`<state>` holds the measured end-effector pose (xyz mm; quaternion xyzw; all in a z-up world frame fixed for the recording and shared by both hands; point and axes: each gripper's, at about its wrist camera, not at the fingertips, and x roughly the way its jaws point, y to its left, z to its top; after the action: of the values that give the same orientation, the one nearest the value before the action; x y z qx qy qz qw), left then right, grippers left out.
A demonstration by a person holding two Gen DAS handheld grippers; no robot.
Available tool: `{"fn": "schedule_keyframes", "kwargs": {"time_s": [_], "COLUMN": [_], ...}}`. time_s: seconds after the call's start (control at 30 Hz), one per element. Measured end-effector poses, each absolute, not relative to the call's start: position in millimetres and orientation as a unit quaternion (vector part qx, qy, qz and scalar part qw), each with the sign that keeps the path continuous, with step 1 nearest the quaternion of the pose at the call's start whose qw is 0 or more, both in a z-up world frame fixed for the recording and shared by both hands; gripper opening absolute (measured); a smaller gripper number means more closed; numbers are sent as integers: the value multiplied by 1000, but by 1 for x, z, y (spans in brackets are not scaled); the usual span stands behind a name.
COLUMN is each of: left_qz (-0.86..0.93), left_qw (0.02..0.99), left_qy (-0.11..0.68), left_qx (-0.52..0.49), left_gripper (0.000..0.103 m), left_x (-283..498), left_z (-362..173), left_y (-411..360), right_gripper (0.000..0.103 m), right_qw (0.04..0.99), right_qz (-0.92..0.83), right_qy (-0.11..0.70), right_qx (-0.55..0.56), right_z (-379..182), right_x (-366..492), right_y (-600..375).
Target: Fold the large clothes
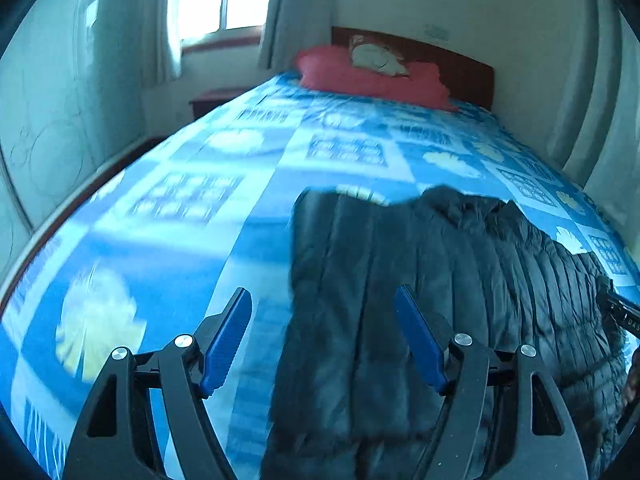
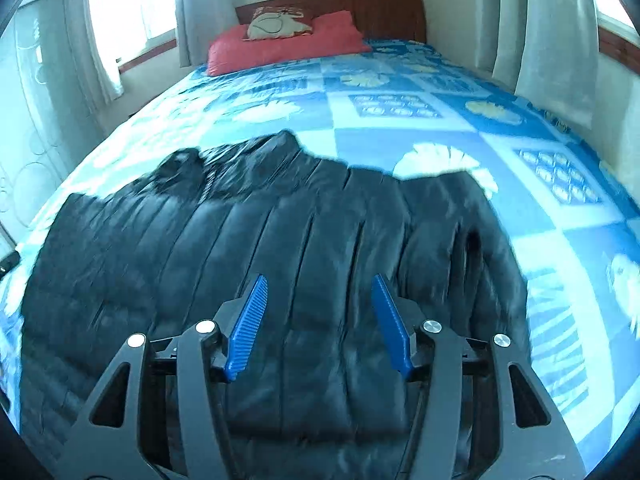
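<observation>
1. While both tongs hang wide and empty over the bed point(image 2: 400, 92), the black puffer jacket point(image 2: 280, 240) lies spread flat on the blue quilt.
2. Right tongs point(image 2: 319, 320) sit squarely above its body, quilted seams running away toward the red pillow point(image 2: 280, 46).
3. Left tongs point(image 1: 323, 332) straddle the jacket's left edge point(image 1: 294, 264), probably the nearer grab.

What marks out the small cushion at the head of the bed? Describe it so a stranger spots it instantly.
Start at the dark wooden headboard behind the blue patterned bedspread. Against it lies a long red pillow, and the small cream cushion with dark line markings rests on top. It is the only pale item there.
</observation>
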<state>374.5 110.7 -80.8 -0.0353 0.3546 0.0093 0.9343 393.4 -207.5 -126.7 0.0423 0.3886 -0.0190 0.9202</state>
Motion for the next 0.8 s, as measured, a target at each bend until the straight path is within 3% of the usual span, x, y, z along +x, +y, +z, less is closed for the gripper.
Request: {"fn": "schedule_keyframes", "kwargs": {"time_s": [0.17,0.27,0.37,0.5,0.6,0.8], "left_qz": [30,47,38,42,53,45], "left_qw": [927,905,884,886,914,895], "left_qy": [373,423,463,454,396,440], "left_qx": [-7,-7,-56,-77,-67,-53], "left_gripper": [73,74,76,74,74,76], "left_x": [433,460,476,464,441,454], "left_z": [-104,-134,-156,-134,-113,-155], "left_y": [93,101,114,122,133,147], "right_gripper": [55,60,61,60,60,62], "right_qw": [909,904,904,909,919,908], "right_qz": [-31,-28,-26,-24,-42,-41], "right_qy": [415,425,427,415,391,415], "right_qx": [31,23,23,36,29,40], "right_z": [-153,-173,-174,-156,-146,-179], "right_x": [426,433,434,426,415,424], "right_y": [-214,-215,-214,-217,-224,-242]}}
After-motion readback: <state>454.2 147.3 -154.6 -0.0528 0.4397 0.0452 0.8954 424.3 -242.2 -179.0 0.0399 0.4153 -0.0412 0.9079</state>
